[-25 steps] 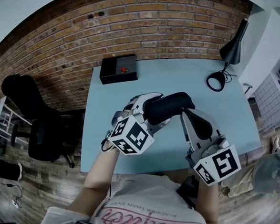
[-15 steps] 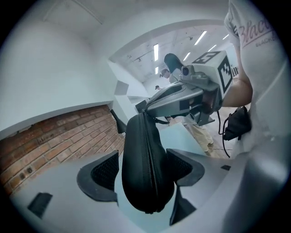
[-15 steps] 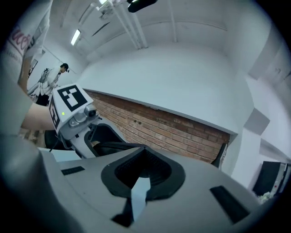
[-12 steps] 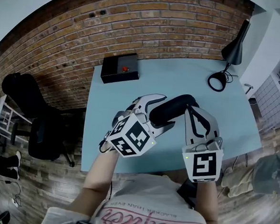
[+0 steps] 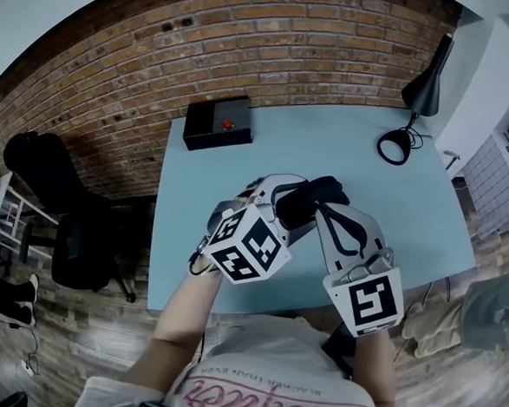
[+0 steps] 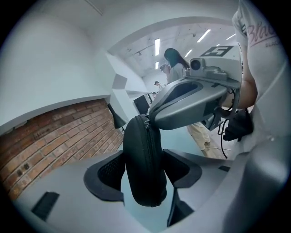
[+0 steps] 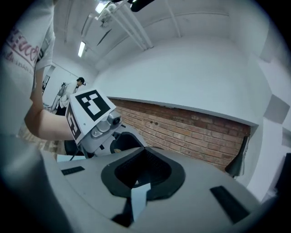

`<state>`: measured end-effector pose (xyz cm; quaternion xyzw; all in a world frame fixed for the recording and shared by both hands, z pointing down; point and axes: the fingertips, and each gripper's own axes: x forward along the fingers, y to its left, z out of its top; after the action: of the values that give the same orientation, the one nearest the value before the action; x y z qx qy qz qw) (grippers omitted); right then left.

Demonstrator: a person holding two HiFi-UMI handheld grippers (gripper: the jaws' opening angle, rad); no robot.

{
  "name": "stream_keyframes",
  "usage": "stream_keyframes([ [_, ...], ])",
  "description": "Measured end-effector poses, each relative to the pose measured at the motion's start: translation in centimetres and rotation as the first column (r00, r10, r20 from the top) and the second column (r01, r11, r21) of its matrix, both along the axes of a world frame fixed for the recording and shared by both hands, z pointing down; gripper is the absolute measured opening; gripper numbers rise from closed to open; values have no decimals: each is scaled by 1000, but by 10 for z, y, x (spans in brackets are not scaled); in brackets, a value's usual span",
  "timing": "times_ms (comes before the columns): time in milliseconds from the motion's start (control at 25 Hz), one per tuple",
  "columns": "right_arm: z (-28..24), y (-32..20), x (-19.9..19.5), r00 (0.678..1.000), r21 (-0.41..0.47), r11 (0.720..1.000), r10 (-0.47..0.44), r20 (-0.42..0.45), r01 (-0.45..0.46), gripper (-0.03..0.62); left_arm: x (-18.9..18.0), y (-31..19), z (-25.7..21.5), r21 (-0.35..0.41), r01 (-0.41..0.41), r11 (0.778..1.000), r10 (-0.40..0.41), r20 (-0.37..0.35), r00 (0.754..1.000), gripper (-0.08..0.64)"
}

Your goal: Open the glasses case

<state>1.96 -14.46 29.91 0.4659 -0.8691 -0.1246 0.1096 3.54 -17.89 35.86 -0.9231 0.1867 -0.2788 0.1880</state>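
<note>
The black zippered glasses case [image 5: 320, 192] is held up over the light blue table [image 5: 240, 158]. My left gripper [image 5: 289, 201] has just been closing its jaws with the case between them, and both pads now press on its sides. In the left gripper view the case [image 6: 143, 154] stands on end with its zipper facing me. My right gripper [image 5: 320, 210] is shut, and its tips [image 6: 152, 116] meet the case's upper end by the zipper pull. Whether the pull is pinched I cannot tell. In the right gripper view the closed jaws [image 7: 141, 175] hide the case.
A black box with a red button [image 5: 218, 123] sits at the table's far left. A black desk lamp [image 5: 424, 84] with a round base [image 5: 391, 149] stands at the far right. A brick wall is behind, and an office chair [image 5: 62, 220] stands left of the table.
The right gripper has rolled and moved left, in toward the case's end. The case has turned more end-on between the left jaws, which have drawn in on it.
</note>
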Motion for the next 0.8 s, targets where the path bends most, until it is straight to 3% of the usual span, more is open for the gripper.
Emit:
stream_keyframes([
  [80,-2,1,4,998,-30,999,-11,64,13,20,1,2,-2,-5,-2,1000,2,-31,1000,269],
  [240,-2,3,20,994,-66,998,-7,107,14,20,0,5,-4,44,-11,999,13,-34,999,265],
  [480,-11,4,45,981,-116,992,-18,194,41,20,-3,19,-12,113,-91,989,96,-40,995,265],
  [800,-12,7,62,944,-187,972,-78,319,143,20,-5,42,-33,96,-230,969,243,-170,955,264],
])
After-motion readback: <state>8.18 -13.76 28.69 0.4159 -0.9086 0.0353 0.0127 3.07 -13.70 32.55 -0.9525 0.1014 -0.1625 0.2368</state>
